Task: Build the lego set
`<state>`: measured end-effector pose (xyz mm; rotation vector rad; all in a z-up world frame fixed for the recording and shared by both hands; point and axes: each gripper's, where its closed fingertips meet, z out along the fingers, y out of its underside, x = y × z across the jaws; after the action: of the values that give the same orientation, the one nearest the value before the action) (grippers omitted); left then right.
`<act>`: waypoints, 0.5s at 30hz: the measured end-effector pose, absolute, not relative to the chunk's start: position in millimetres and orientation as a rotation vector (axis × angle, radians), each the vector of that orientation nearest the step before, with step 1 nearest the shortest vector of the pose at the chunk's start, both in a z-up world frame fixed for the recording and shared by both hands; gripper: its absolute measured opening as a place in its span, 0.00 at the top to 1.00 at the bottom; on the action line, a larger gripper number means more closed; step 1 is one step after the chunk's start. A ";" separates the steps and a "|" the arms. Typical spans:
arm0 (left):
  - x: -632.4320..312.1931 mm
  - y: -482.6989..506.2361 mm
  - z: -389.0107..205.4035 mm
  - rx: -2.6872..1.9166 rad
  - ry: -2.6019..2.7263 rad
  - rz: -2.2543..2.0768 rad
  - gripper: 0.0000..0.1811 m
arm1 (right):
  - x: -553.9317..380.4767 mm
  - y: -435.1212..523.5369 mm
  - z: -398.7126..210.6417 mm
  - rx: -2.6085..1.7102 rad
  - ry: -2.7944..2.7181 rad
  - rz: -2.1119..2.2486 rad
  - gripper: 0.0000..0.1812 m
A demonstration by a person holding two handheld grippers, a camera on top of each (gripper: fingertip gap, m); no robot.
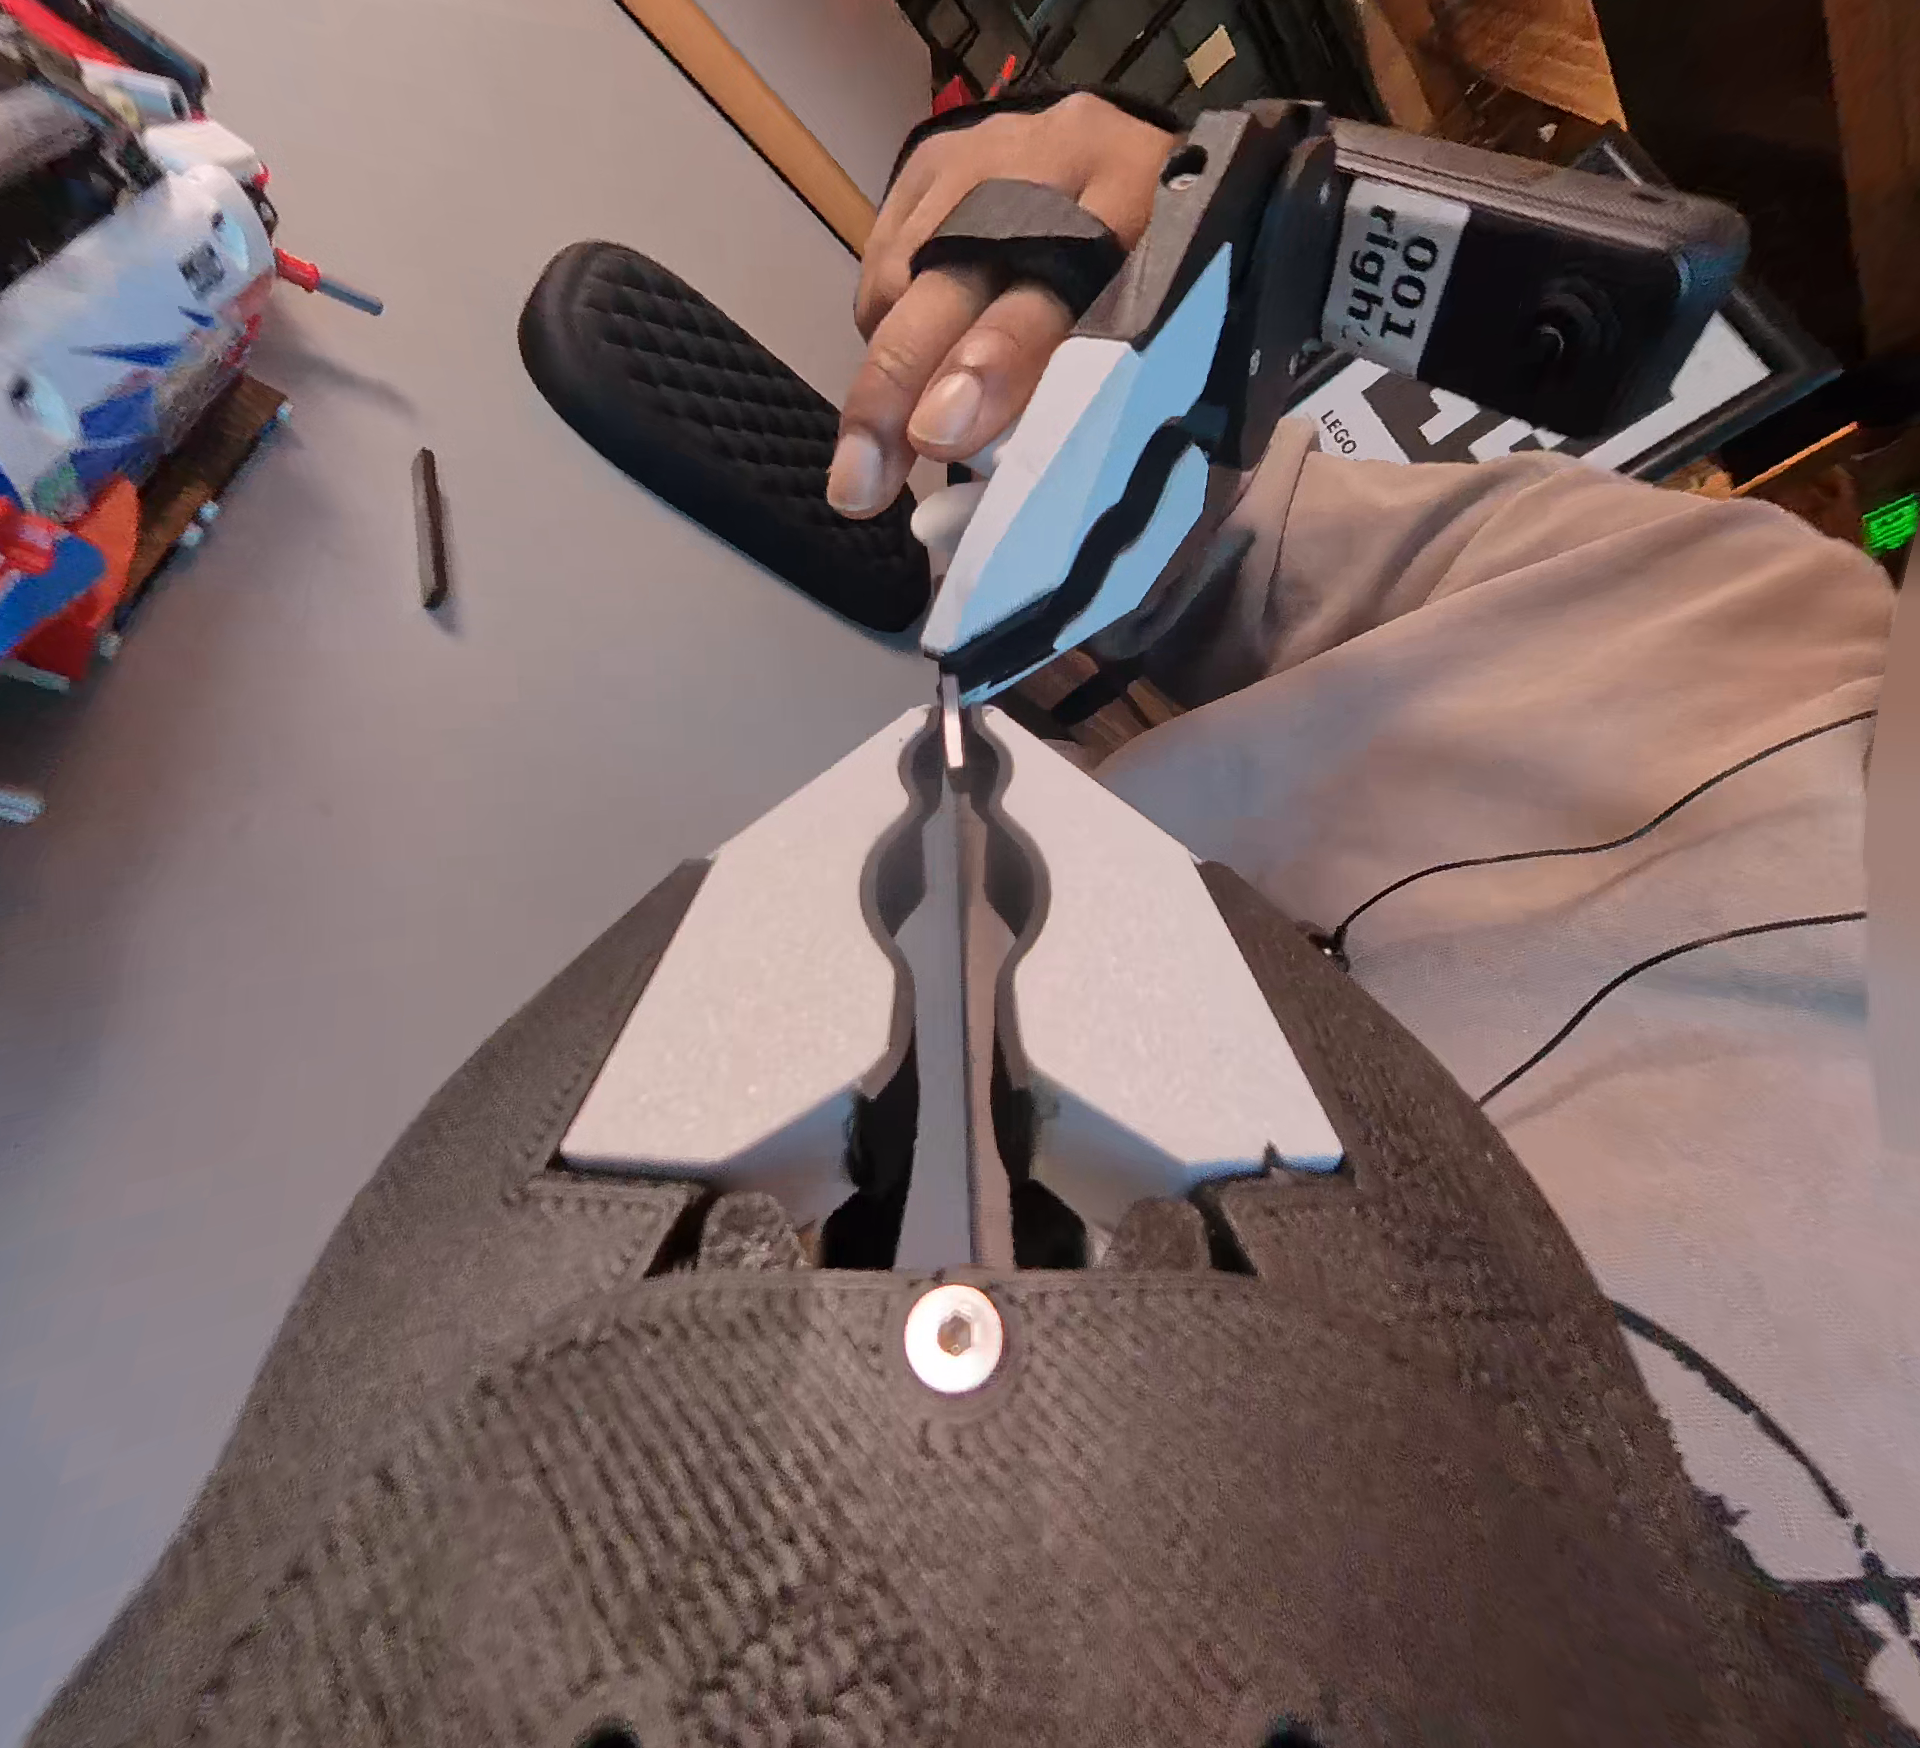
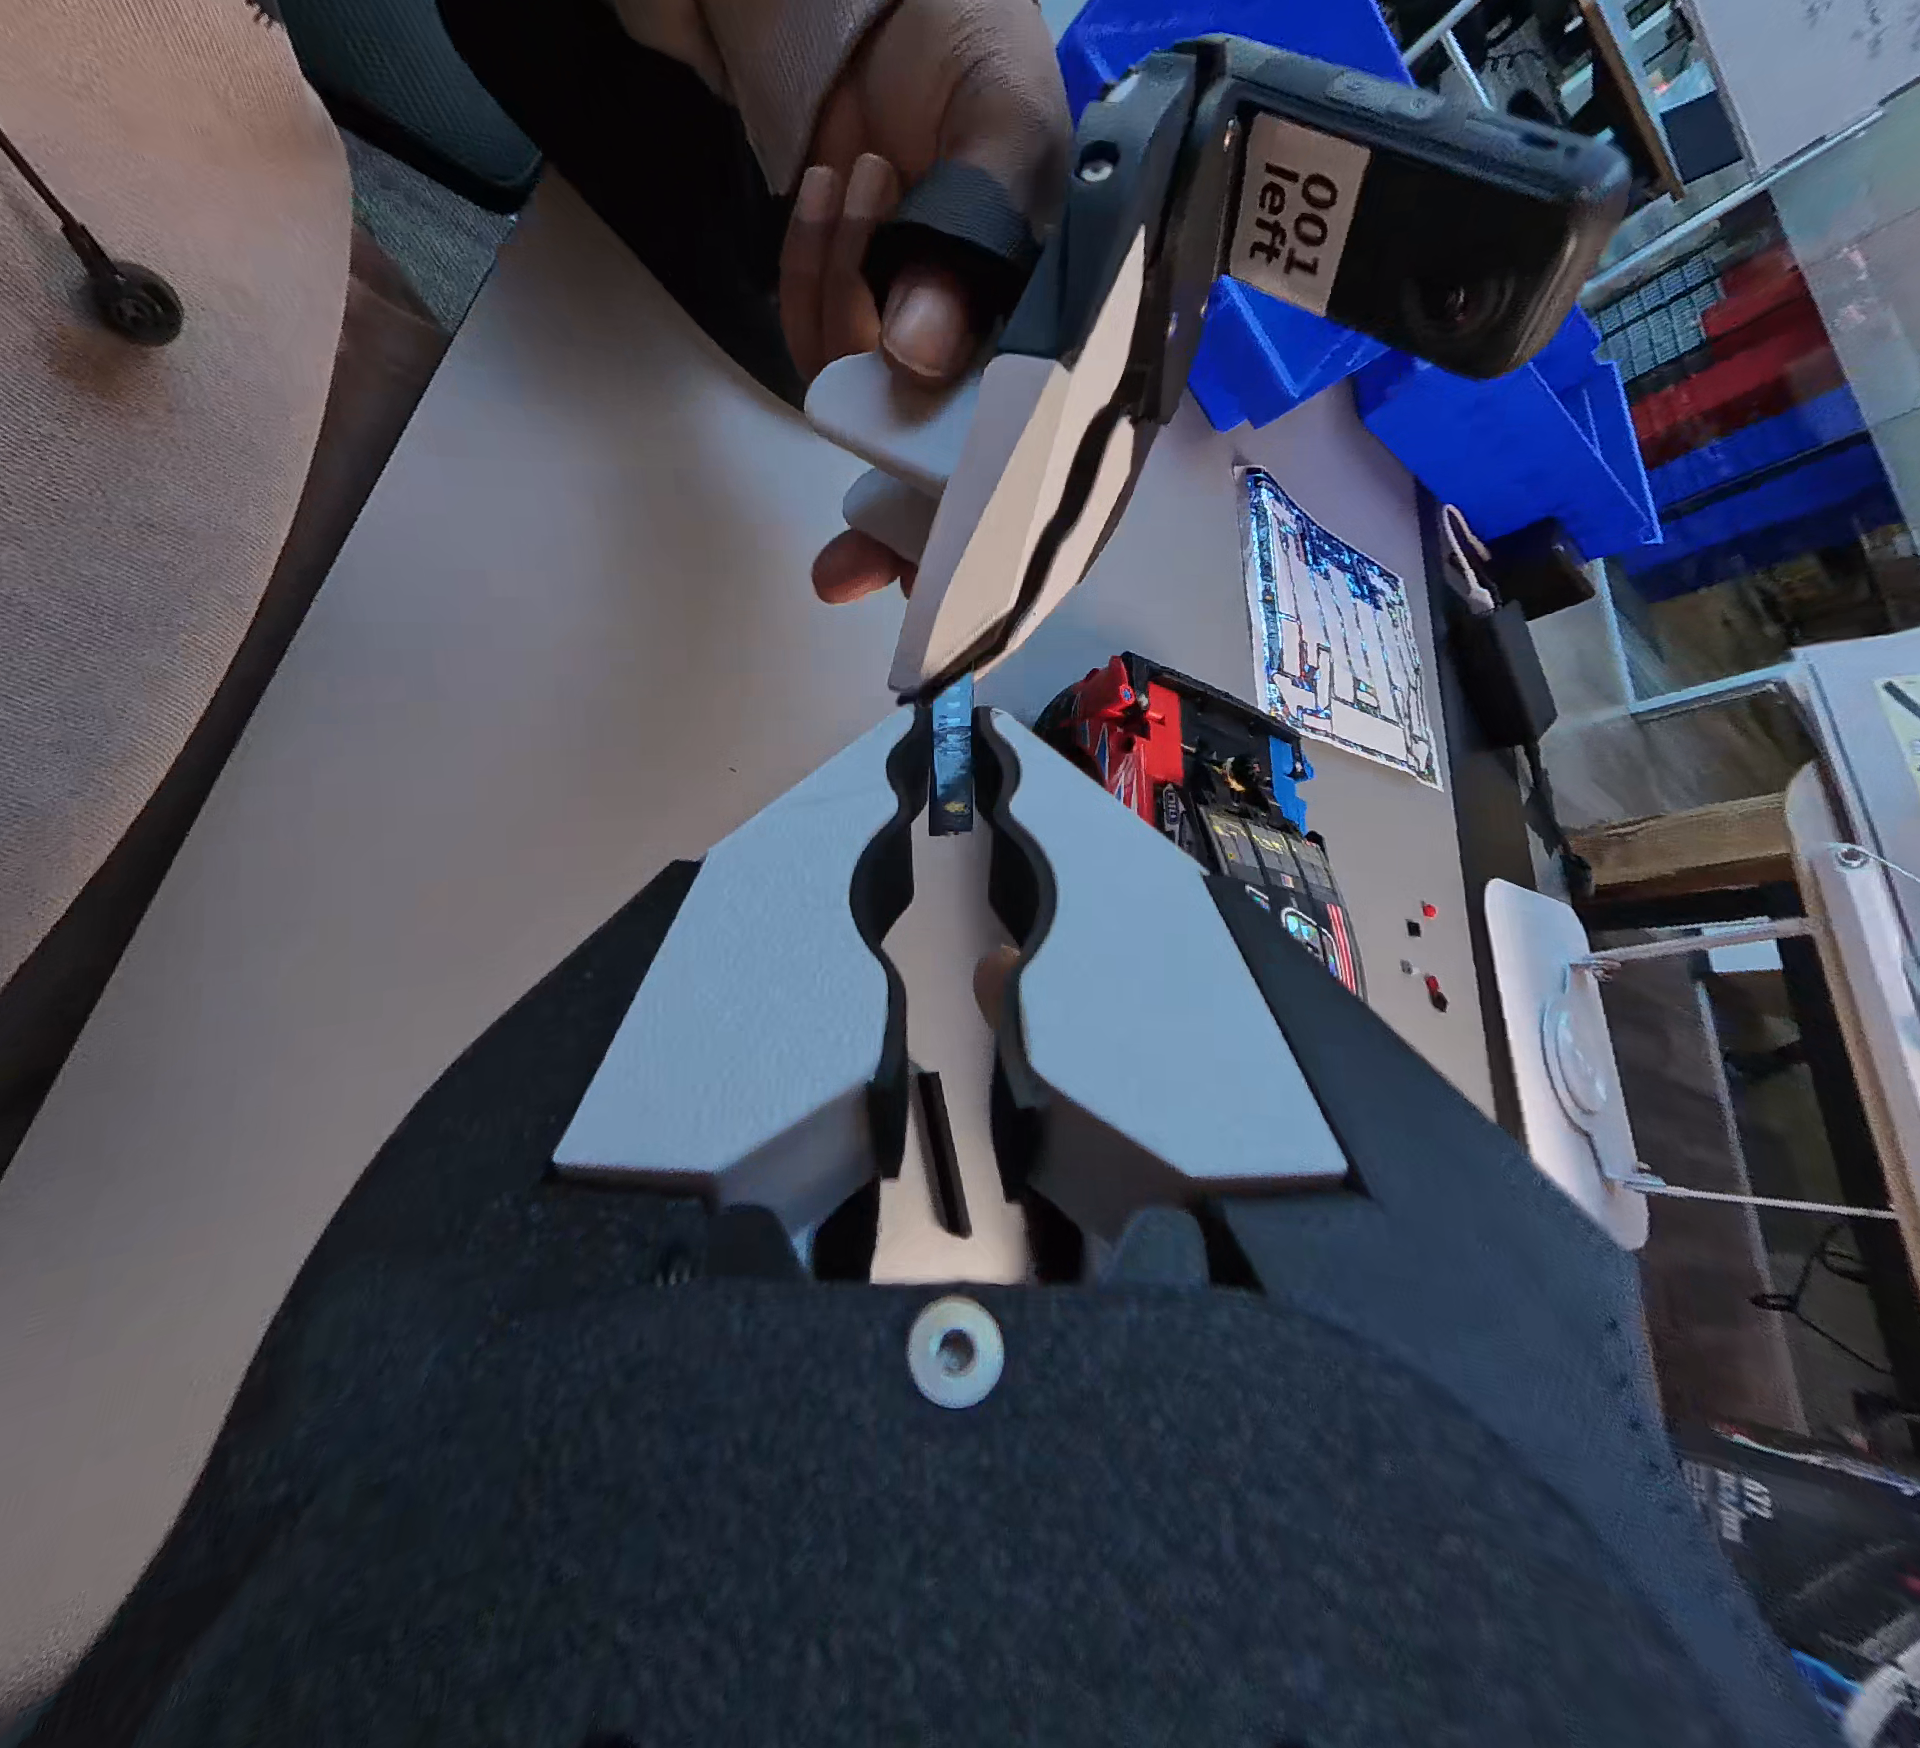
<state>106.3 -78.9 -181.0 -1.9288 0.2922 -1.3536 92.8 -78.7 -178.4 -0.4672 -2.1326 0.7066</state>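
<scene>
A small thin flat piece, dark with blue print on one face, is held in the air between both grippers. My left gripper is shut on one end of it. My right gripper is shut on the other end. The two meet tip to tip: the right gripper comes in from the upper right in the left wrist view, and the left gripper comes down from above in the right wrist view. The partly built red, white and blue lego car stands on the grey table; it also shows in the right wrist view.
A black axle and a red pin lie on the table near the car. A black padded rest lies beyond. A sticker sheet, small loose parts, a white tray and blue bins are nearby. The black axle is about equally far from each gripper, around 15 centimeters. Seen from the right wrist view as well.
</scene>
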 end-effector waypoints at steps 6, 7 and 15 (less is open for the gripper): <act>-2.2 -56.1 -183.1 -1.845 0.478 -0.354 0.71 | 95.0 -19.4 -192.5 -0.802 -2.010 0.862 0.97; -27.3 -53.5 -191.1 -1.843 0.536 -0.127 0.69 | 95.3 -5.9 -195.8 -0.867 -1.974 0.878 0.97; -56.7 -31.6 -254.3 -1.684 1.190 0.639 0.62 | 92.5 36.9 -221.7 -1.062 -1.889 0.891 0.97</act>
<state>-56.7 -31.6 -254.3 -1.6842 1.1902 0.6386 92.5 36.9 -221.7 -1.0622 -1.8893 0.8911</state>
